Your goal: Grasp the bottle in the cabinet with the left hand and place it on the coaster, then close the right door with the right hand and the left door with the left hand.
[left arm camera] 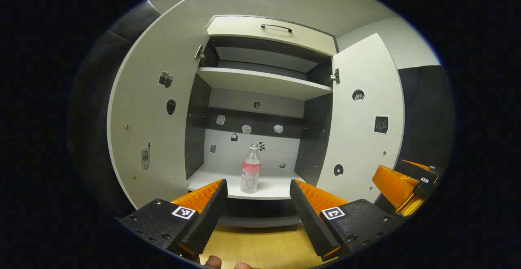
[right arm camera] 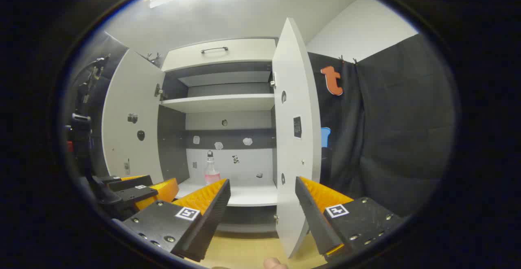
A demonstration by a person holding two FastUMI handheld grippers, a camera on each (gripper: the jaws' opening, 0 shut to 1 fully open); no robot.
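Note:
A clear bottle (left arm camera: 250, 169) with a pink label stands upright on the cabinet's lower shelf (left arm camera: 268, 187), near its front edge. My left gripper (left arm camera: 257, 199) is open, in front of the shelf and short of the bottle, which sits between the lines of its fingers. Both cabinet doors are swung open: the left door (left arm camera: 152, 110) and the right door (left arm camera: 362, 126). In the right gripper view the bottle (right arm camera: 211, 168) shows farther off, and the right door (right arm camera: 294, 138) is seen edge-on close ahead. My right gripper (right arm camera: 262, 202) is open with nothing between its fingers.
An upper shelf (left arm camera: 264, 82) and a drawer with a dark handle (left arm camera: 276, 27) sit above. A wooden surface (left arm camera: 260, 248) lies below the cabinet. The right gripper (left arm camera: 407, 183) appears at the right of the left gripper view. Black cloth wall (right arm camera: 386, 130) hangs right of the cabinet.

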